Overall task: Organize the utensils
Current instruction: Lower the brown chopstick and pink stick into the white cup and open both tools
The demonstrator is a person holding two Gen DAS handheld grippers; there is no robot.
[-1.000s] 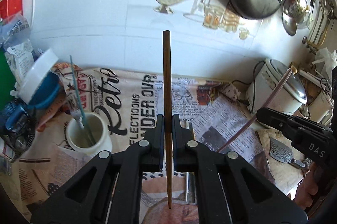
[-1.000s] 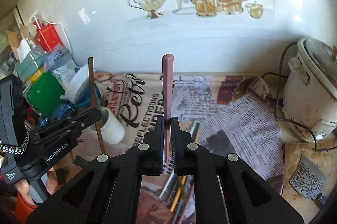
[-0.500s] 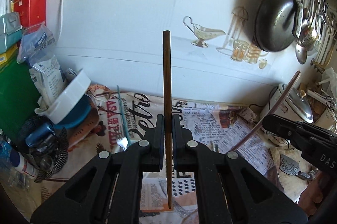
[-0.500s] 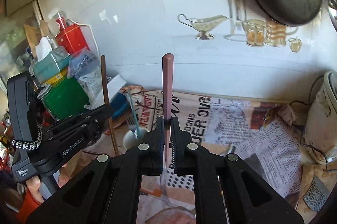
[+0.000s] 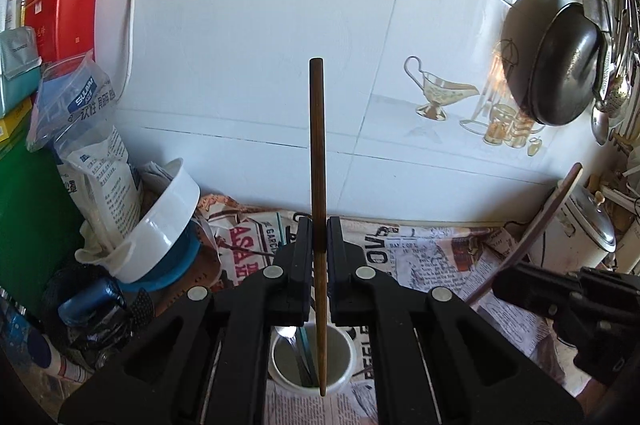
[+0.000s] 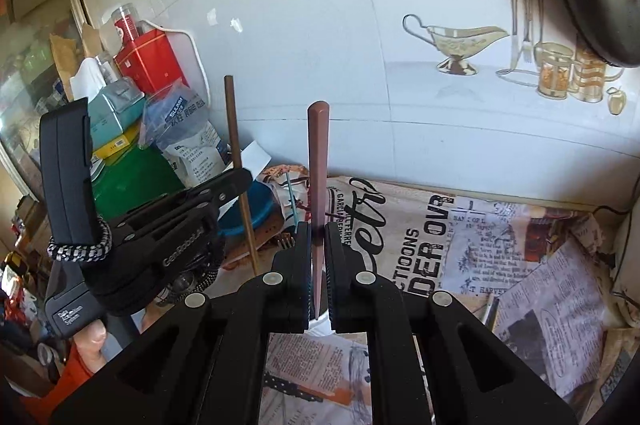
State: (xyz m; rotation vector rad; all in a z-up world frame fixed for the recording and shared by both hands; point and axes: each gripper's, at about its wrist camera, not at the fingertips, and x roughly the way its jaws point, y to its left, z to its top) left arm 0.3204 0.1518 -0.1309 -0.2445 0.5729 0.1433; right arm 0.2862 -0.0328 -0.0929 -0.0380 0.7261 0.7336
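The left gripper [image 5: 319, 245] and right gripper [image 6: 318, 245] each pinched, nearly closed, a light, stiff, slippery chopstick at mid-length—brown chopstick [image 5: 317, 161] and reddish chopstick [image 6: 318, 165]—with the white cup [image 5: 344, 345] at six o'clock.

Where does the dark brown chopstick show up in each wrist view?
Left wrist view: the dark brown chopstick stands upright at centre, clamped in the left tool.
Right wrist view: the same chopstick stands left of centre, beside the pink chopstick.
Shared landmark: the gravy boat picture on the wall tile.
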